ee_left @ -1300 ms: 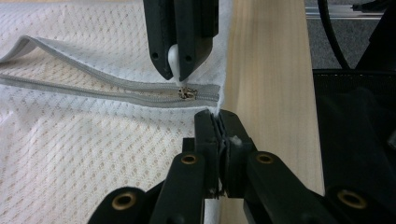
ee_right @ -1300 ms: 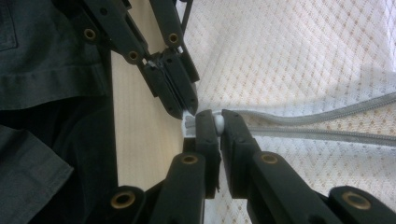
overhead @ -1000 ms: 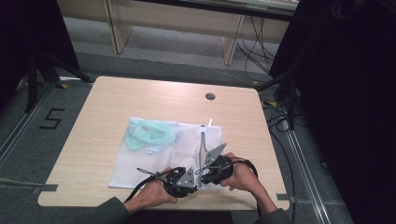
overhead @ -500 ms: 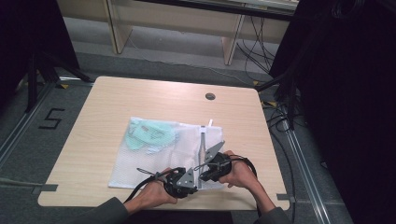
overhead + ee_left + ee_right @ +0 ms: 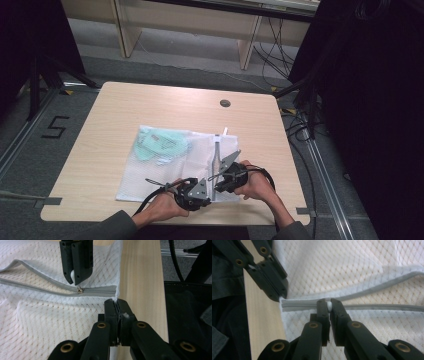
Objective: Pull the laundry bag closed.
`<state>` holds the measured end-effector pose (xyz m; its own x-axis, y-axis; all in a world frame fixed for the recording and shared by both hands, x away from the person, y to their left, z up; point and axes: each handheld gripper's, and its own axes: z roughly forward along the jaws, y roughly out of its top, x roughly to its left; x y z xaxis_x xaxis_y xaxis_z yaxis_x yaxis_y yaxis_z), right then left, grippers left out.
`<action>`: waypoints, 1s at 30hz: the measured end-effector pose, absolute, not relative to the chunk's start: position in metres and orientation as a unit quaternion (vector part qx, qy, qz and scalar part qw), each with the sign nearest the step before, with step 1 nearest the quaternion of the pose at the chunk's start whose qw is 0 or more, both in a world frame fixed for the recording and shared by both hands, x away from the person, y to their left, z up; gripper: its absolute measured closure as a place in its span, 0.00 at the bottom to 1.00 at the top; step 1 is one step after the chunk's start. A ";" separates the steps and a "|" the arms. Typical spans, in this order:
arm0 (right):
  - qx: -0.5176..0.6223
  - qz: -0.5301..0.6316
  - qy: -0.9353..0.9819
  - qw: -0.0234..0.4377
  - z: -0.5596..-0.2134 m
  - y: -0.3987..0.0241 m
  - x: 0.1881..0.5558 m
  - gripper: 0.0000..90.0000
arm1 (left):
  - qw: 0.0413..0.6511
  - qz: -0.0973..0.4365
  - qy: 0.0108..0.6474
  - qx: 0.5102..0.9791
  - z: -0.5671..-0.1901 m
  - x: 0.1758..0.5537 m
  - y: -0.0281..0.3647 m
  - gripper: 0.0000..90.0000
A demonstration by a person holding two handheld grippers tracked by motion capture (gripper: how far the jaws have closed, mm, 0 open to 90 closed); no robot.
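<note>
The white mesh laundry bag [image 5: 170,165] lies flat on the wooden table [image 5: 125,110], in its near half, with a pale green item [image 5: 160,144] visible inside toward the far left corner of the bag. A grey zipper [image 5: 97,292] runs along the bag's right edge. In the left gripper view the zipper is closed at its near end and parted beyond the slider [image 5: 80,290]; the two tape edges spread apart from there.

The right gripper [image 5: 329,305] has its jaws pressed together on a small white pull tab at the slider. In the left gripper view the same gripper descends from the top, its tips just above the slider.

The left gripper [image 5: 117,305] has its jaws closed on the bag's corner fabric at the zipper's closed end, at the table's near edge.

In the high view both hands sit close together at the bag's near right corner, the left hand [image 5: 162,207] beside the right hand [image 5: 255,182].
</note>
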<state>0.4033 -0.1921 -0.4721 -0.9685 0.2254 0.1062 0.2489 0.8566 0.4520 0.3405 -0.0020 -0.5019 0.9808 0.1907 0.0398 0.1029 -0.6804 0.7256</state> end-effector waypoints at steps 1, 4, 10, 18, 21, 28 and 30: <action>-0.127 -0.236 -0.963 0.020 -0.472 -0.193 0.404 0.96 | 0.392 0.056 0.081 0.915 -0.502 0.340 -0.002 0.97; -0.125 -0.240 -0.962 0.027 -0.472 -0.193 0.406 0.96 | 0.390 0.057 0.081 0.916 -0.501 0.341 -0.001 0.97; -0.124 -0.234 -0.964 0.023 -0.473 -0.191 0.407 0.96 | 0.389 0.057 0.084 0.915 -0.502 0.342 -0.001 0.97; -0.129 -0.229 -0.965 0.007 -0.474 -0.191 0.411 0.96 | 0.390 0.057 0.088 0.915 -0.501 0.342 0.000 0.97; -0.128 -0.230 -0.965 0.009 -0.475 -0.191 0.412 0.96 | 0.388 0.059 0.086 0.916 -0.501 0.342 0.000 0.97; -0.128 -0.229 -0.965 0.010 -0.475 -0.191 0.416 0.96 | 0.388 0.057 0.085 0.916 -0.501 0.342 0.000 0.97; -0.133 -0.228 -0.965 0.008 -0.476 -0.192 0.418 0.96 | 0.391 0.057 0.089 0.914 -0.501 0.342 0.000 0.97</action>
